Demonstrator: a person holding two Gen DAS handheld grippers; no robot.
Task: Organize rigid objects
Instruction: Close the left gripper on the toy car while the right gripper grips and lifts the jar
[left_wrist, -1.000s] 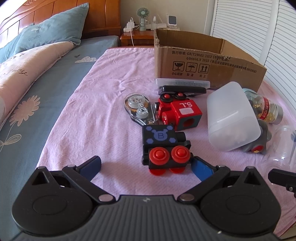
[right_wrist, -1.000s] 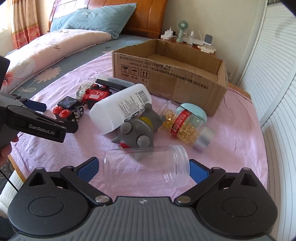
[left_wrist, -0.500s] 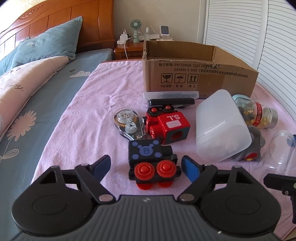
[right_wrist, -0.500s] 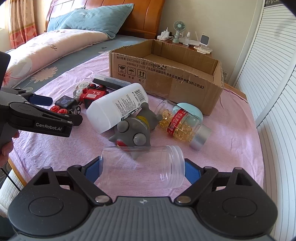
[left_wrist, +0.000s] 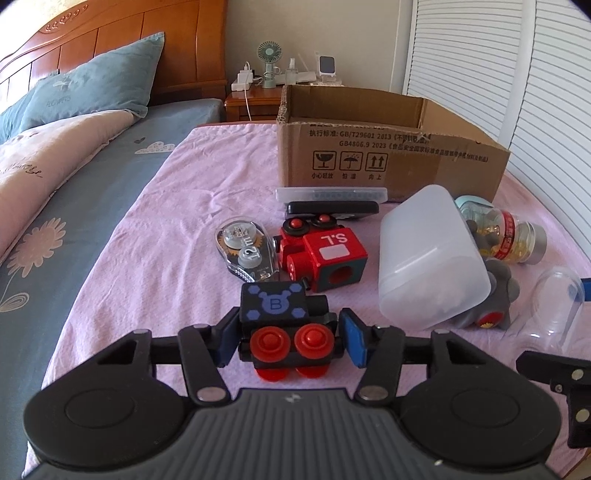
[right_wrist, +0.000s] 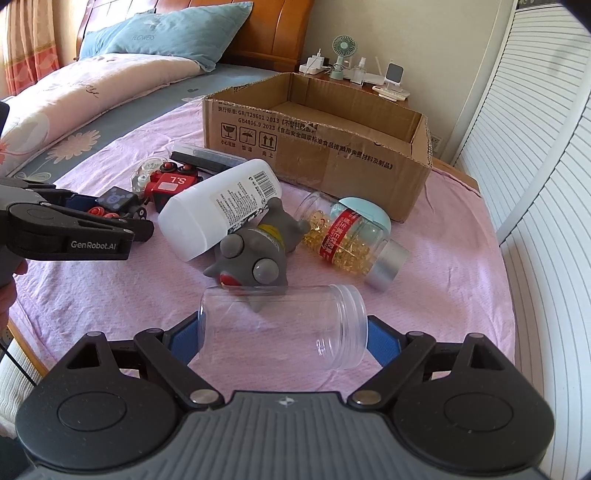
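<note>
My left gripper (left_wrist: 288, 341) is shut on a black toy train car (left_wrist: 282, 321) with red wheels and a blue "B" on top, low over the pink bedspread; both show in the right wrist view (right_wrist: 114, 206). My right gripper (right_wrist: 282, 338) is shut on a clear empty plastic jar (right_wrist: 282, 326) lying on its side, held end to end. An open cardboard box (left_wrist: 388, 155) stands behind the pile and also shows in the right wrist view (right_wrist: 317, 147).
On the spread lie a red toy engine (left_wrist: 321, 254), a correction tape dispenser (left_wrist: 245, 251), a white bottle (left_wrist: 428, 258), a grey toy figure (right_wrist: 255, 254), a capsule jar (right_wrist: 351, 240) and a black and clear case (left_wrist: 332, 201). A nightstand (left_wrist: 255, 98) stands behind.
Both grippers have closed: the left onto the black train car, the right onto the clear jar. Both have moved in closer to their objects.
</note>
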